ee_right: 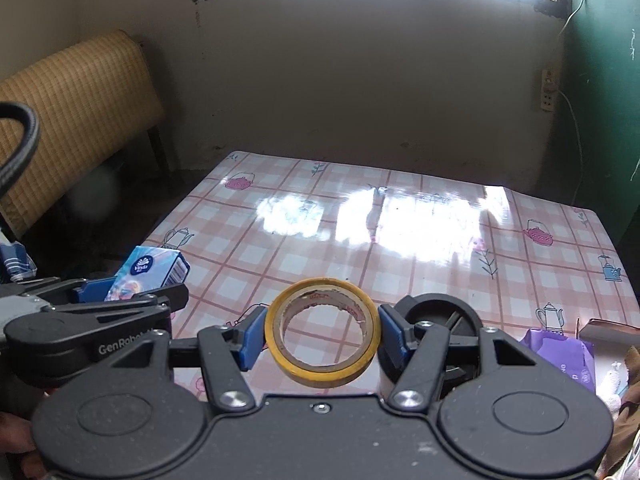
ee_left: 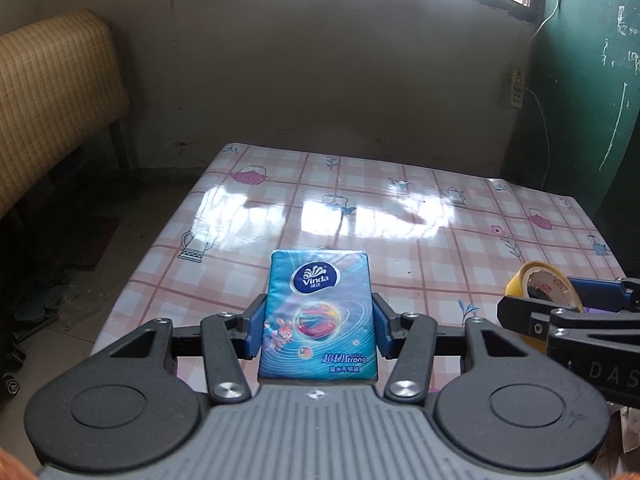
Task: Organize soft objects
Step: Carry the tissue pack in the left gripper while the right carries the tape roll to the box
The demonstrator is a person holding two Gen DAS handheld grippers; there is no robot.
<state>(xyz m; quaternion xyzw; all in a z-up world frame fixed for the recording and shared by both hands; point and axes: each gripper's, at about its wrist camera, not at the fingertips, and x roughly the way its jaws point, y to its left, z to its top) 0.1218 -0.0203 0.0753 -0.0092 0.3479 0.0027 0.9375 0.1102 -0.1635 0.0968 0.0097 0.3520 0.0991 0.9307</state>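
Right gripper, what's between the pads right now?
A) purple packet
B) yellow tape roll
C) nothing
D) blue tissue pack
B: in the right wrist view the right gripper has its blue pads against both sides of the yellow tape roll; the blue tissue pack is clamped in the left gripper, and the purple packet lies apart at the right.

Black left gripper [ee_left: 318, 322] and right gripper [ee_right: 322, 334], blue pads, silver screws, white "GenRobot" lettering.

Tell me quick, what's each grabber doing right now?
Left gripper: closed on the Vinda tissue pack, held above the table.
Right gripper: closed on the yellow tape roll, also lifted.
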